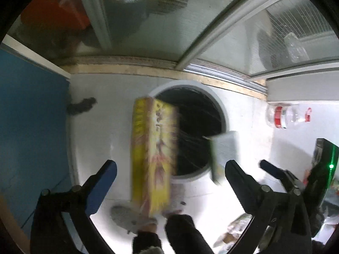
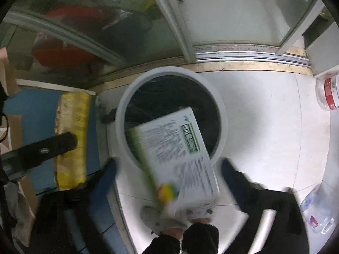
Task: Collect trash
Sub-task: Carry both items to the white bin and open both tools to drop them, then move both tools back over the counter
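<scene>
1. Our left gripper (image 1: 169, 169) has its jaws spread wide, and the yellow box (image 1: 153, 154) sits between them, blurred and touching neither finger as far as we can tell. We judge it to be loose and falling.
2. Our right gripper (image 2: 169, 165) is just as wide apart. The white box (image 2: 175, 156) lies between its fingers, also blurred, with its far end over the bin (image 2: 122, 110).
3. The bin is white-rimmed with a black liner and stands on pale floor by a sliding-door track. Only the top of the yellow box overlaps the opening in the left view; its lower end hangs over the near floor, above a grey slipper (image 1: 125, 213).
4. The risk for the yellow box: it may clip the near rim and tip outward onto the floor, since most of it looks short of the opening.
5. The risk for the white box: both boxes head for the same mouth (they could knock each other aside).
6. A bottle (image 1: 286, 115) lies on the floor to the right, well apart from the bin, not yet collected.
</scene>
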Available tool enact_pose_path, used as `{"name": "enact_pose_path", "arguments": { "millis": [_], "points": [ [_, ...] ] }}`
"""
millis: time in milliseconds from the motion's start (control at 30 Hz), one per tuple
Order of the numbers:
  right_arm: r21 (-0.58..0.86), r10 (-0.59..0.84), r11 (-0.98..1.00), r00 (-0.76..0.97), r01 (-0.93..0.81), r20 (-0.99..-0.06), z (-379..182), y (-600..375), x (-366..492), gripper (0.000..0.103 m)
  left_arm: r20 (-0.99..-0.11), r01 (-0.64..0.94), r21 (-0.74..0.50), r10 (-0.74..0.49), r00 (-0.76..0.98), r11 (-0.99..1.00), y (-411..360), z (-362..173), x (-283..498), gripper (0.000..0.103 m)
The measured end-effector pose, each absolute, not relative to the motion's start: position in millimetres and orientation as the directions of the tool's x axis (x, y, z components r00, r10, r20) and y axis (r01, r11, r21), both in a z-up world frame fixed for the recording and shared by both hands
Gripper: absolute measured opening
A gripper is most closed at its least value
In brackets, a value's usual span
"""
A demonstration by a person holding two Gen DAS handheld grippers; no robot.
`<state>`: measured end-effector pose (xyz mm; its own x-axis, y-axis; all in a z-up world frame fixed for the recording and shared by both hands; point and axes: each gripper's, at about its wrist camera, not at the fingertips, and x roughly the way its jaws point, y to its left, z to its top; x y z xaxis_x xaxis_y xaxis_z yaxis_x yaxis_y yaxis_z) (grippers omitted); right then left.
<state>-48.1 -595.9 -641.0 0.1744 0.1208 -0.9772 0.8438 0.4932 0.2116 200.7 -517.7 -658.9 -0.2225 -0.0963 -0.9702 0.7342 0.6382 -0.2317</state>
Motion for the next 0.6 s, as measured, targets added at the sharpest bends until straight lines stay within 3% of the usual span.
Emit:
{"name": "enact_pose_path", "arguments": {
  "millis": [233, 400, 600],
  "points": [
    [0.138, 0.046, 0.519, 0.134, 0.844, -0.990, -623, -600, -58, 0.103, -0.996, 0.742, -0.093, -0.069, -0.063, 0.664, -493, -628, 202, 0.103],
    [0.035, -0.050, 0.563, 0.076, 0.826, -0.996, -586, -594, -59, 0.103, -0.993, 0.707, 0.053, -0.040, 0.115, 0.705, -455, -566, 202, 0.103],
    [-0.020, -0.096, 0.590, 0.045, 0.807, -0.994, -497, -571, -55, 0.103, -0.988, 0.602, 0.072, -0.026, 0.152, 0.795, -396, -465, 211, 0.103]
  ]
}}
